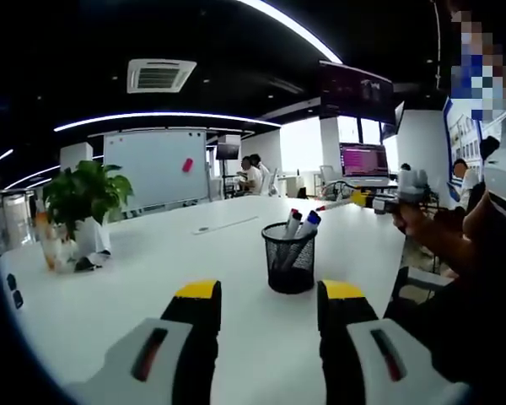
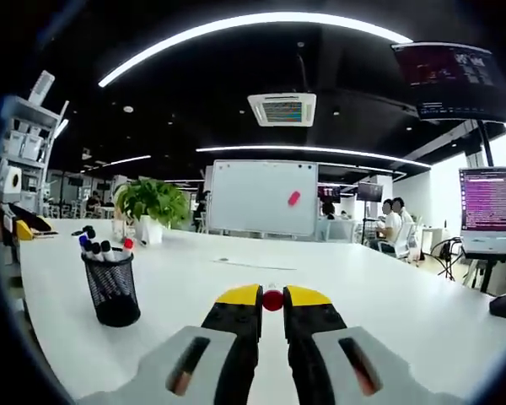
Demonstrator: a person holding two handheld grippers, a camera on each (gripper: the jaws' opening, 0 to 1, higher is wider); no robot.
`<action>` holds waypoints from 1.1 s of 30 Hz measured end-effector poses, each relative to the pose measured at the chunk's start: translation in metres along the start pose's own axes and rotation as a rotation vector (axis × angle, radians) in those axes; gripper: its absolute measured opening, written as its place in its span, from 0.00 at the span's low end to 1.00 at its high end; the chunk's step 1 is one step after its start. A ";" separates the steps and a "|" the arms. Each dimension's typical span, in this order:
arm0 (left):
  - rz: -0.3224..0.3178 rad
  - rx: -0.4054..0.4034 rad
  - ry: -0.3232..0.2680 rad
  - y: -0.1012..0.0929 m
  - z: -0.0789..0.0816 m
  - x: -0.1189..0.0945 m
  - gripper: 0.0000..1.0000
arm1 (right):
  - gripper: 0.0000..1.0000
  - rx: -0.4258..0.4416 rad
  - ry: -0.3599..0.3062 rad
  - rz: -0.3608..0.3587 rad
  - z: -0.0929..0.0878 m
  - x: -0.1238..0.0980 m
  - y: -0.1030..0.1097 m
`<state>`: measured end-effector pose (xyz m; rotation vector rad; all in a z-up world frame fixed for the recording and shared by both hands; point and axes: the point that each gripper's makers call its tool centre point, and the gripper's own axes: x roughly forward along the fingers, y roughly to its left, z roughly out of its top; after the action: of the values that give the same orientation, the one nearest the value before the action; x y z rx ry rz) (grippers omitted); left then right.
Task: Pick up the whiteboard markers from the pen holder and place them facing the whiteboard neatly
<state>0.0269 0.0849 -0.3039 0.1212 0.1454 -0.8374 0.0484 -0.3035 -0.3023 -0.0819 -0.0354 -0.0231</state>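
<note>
My right gripper point(image 2: 272, 301) pinches a red-capped marker point(image 2: 272, 299) above the white table point(image 2: 388, 295); my left gripper point(image 1: 270, 295) spreads wide, bare, just short of the mesh pen holder point(image 1: 289, 256) with markers point(image 1: 302, 224), whiteboard point(image 2: 263, 197) far across

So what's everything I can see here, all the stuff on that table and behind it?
Pen holder: one, black mesh, on the white table.
Markers: several, capped red, blue and black, upright in the holder.
Held marker: one, red cap, between the right gripper's jaws.
Potted plant: one, green, at the table's far edge.
Whiteboard: one, white with a pink magnet, behind the table.
Monitor: one, lit.
People: two, seated far back.
Left gripper: yellow-tipped, open.
Right gripper: yellow-tipped, shut.
</note>
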 end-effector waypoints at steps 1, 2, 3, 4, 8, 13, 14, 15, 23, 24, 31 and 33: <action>0.000 0.000 0.000 0.000 0.000 0.000 0.47 | 0.13 0.000 0.002 0.001 0.000 0.000 0.000; 0.001 0.000 -0.002 0.000 0.001 0.000 0.47 | 0.13 0.000 0.005 0.000 -0.002 0.001 0.000; 0.003 0.000 -0.004 0.001 0.001 -0.001 0.47 | 0.13 0.000 0.009 0.003 -0.003 0.001 0.000; 0.003 0.000 -0.004 0.001 0.001 -0.001 0.47 | 0.13 0.003 0.011 0.002 -0.004 0.001 0.000; 0.007 -0.001 -0.003 0.002 0.001 -0.001 0.47 | 0.13 -0.004 0.016 -0.001 -0.007 0.003 -0.002; 0.002 -0.001 0.000 0.001 -0.001 0.000 0.47 | 0.13 -0.010 0.035 0.002 -0.012 0.005 -0.001; 0.001 -0.002 0.000 0.001 -0.001 0.000 0.47 | 0.13 -0.012 0.039 0.003 -0.013 0.005 -0.001; 0.000 -0.001 0.000 0.000 -0.001 0.000 0.47 | 0.13 -0.012 0.042 0.004 -0.014 0.005 0.000; 0.005 -0.002 -0.002 0.002 0.000 -0.001 0.47 | 0.13 -0.016 0.061 0.002 -0.020 0.006 0.000; 0.005 -0.002 -0.001 0.002 0.000 -0.001 0.47 | 0.13 -0.017 0.067 0.002 -0.022 0.006 0.000; 0.001 -0.002 -0.001 0.001 0.000 0.000 0.47 | 0.13 -0.015 0.098 -0.002 -0.030 0.007 -0.001; 0.004 -0.002 -0.001 0.002 0.000 0.000 0.47 | 0.13 -0.017 0.110 -0.009 -0.032 0.008 -0.002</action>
<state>0.0281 0.0861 -0.3042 0.1191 0.1452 -0.8338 0.0570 -0.3081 -0.3340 -0.0976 0.0741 -0.0369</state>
